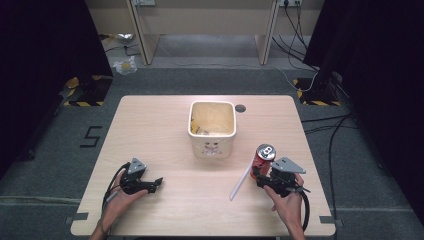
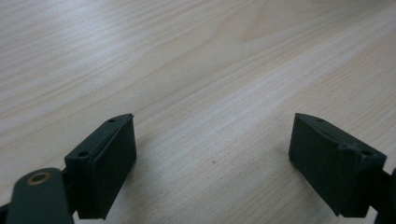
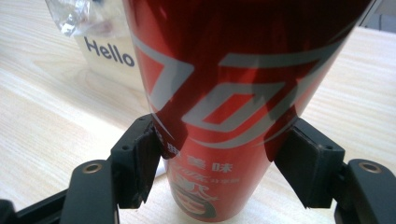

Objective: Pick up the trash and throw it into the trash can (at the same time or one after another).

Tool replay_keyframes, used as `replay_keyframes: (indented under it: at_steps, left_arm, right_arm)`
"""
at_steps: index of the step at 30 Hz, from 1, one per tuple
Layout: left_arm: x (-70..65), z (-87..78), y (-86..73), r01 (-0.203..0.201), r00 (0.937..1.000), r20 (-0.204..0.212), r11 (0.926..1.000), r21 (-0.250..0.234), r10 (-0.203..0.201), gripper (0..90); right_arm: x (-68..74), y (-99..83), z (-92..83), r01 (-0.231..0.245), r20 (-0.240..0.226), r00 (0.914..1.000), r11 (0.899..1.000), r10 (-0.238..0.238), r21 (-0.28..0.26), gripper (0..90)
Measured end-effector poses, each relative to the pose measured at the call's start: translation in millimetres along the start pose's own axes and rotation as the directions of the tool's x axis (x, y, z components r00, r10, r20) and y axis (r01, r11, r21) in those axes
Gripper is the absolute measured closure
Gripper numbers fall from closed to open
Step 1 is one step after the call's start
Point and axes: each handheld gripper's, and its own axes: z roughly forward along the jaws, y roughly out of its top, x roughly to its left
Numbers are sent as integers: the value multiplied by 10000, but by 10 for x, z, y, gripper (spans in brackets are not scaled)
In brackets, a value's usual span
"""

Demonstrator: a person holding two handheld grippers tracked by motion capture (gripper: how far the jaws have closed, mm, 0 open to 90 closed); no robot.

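Red metal can point(image 1: 263, 157), glossy, cylinder shape, stands lower right of frame on pale wood-grain counter point(image 1: 165, 125), pinched by right hand-held gripper point(image 1: 261, 177). White strip point(image 1: 241, 181) just beside it. Square cream bin point(image 1: 212, 129) at centre. Left hand-held gripper point(image 1: 156, 182) lower left, jaws spread w/ nothing between.

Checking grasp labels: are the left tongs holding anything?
No. In the left gripper view the left tongs stand wide apart with bare table between them.

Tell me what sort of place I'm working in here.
Probably a lab or recording room, not a home: black curtains, hazard-striped stand feet, loose floor cables, and one bare wooden table on grey carpet.
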Motion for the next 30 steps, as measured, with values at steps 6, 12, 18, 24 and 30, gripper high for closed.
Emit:
replay_keyframes:
  at_steps: [6,12,18,24,30]
  left_arm:
    - [0,0,0,0,10000,0,10000,-2,0,141]
    - [0,0,0,-2,10000,-1,10000,0,2,141]
    - [0,0,0,0,10000,1,10000,0,0,141]
    - [0,0,0,-1,10000,0,10000,-1,1,141]
    - [0,0,0,-1,10000,2,10000,-1,1,141]
  right_arm:
    - [15,80,-19,138,228,9996,9999,-140,72,338]
    - [13,174,-49,190,282,9994,9998,-190,17,338]
    - [-5,281,-63,114,261,9996,9999,-115,53,338]
    - [-25,367,-60,140,211,9997,9999,-142,75,338]
    - [-34,451,-77,203,187,9996,9998,-204,11,338]
